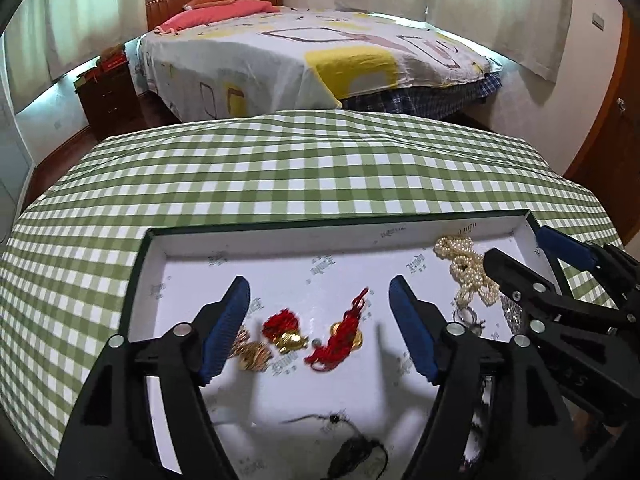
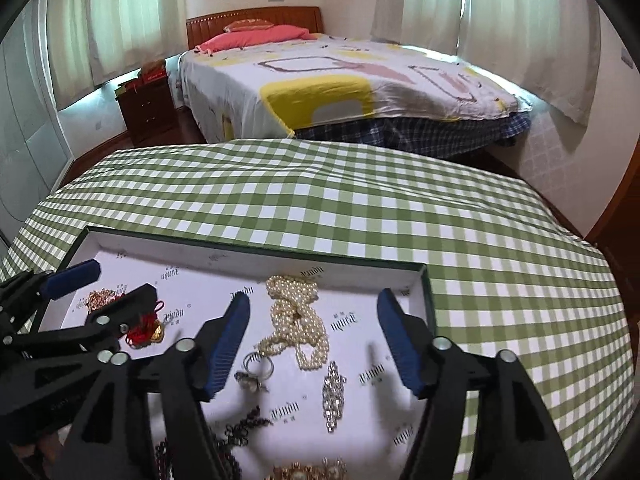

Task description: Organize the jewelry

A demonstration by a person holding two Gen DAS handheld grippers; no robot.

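Note:
A shallow white-lined box lid [image 1: 280, 242] [image 2: 240, 254] lies on the green checked table and holds jewelry. My left gripper [image 1: 320, 320] is open over red-tasselled gold charms [image 1: 334, 338] and a gold piece [image 1: 252, 354]. My right gripper [image 2: 314, 340] is open over a pearl necklace [image 2: 298, 320], a silver ring [image 2: 260, 366] and a rhinestone piece [image 2: 334, 394]. The pearls [image 1: 466, 270] show in the left wrist view beside the right gripper [image 1: 520, 256]. The left gripper [image 2: 96, 284] shows at the left of the right wrist view. Dark bead strands [image 2: 240, 428] lie at the tray's near edge.
The checked tablecloth [image 1: 300, 168] spreads beyond the tray. A bed [image 1: 320, 52] with a pink pillow stands behind the table, and a dark wooden nightstand [image 1: 106, 96] stands to its left. A dark cord pendant [image 1: 352, 452] lies near the front.

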